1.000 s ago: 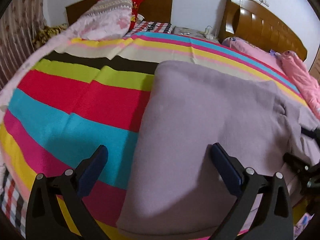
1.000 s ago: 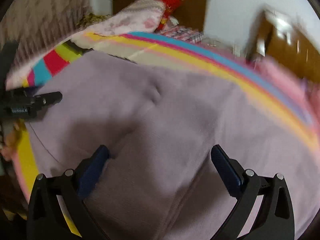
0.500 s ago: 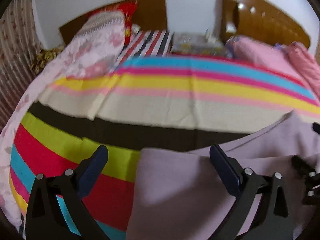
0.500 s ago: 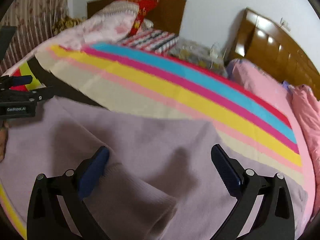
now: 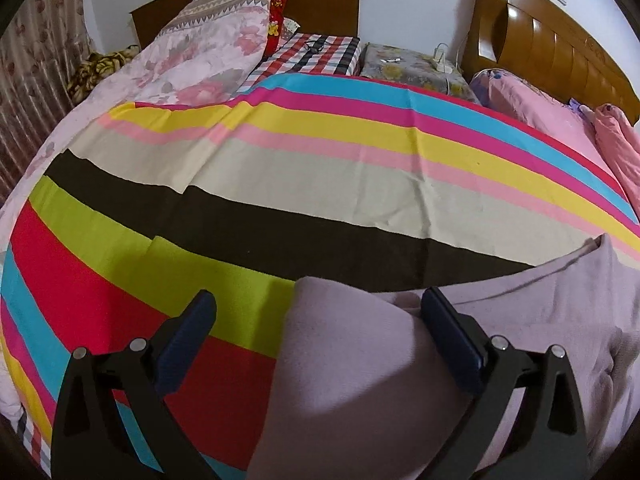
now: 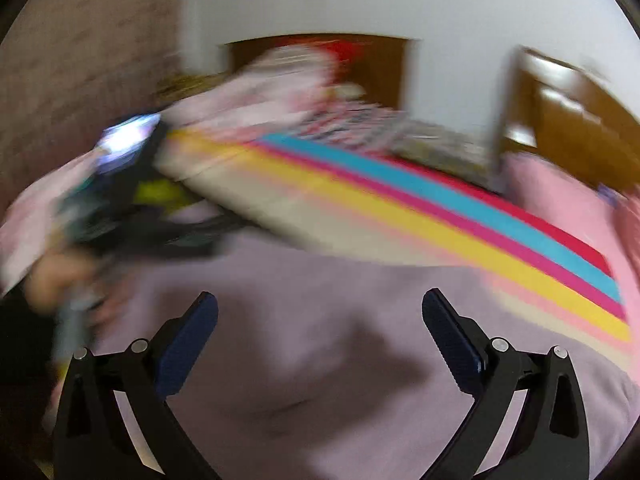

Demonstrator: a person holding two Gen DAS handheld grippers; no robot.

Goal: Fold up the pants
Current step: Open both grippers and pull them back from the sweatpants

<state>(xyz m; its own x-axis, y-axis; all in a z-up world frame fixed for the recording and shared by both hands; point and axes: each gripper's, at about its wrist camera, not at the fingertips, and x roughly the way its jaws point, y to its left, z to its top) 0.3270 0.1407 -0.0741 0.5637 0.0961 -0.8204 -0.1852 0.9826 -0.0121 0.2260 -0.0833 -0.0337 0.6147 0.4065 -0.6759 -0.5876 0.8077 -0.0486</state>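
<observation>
The lilac pants (image 5: 360, 376) lie on a striped bedspread (image 5: 280, 184) at the near edge of the bed. In the left wrist view my left gripper (image 5: 316, 312) is open, its jaws wide apart above the pants' left edge, with nothing between them. In the right wrist view, which is blurred by motion, the pants (image 6: 320, 360) fill the lower half and my right gripper (image 6: 320, 312) is open and empty above them. The left gripper and the hand that holds it (image 6: 100, 216) show blurred at the left of that view.
Floral quilt and pillows (image 5: 200, 48) lie at the head of the bed on the left. A pink quilt (image 5: 560, 120) lies along the right side by a wooden headboard (image 5: 540, 36). A small nightstand (image 5: 408, 64) stands between the two headboards.
Both grippers have tilted up and pulled back toward the near edge, so less of the pants shows. The right view swings fast and blurs. Both stay open.
</observation>
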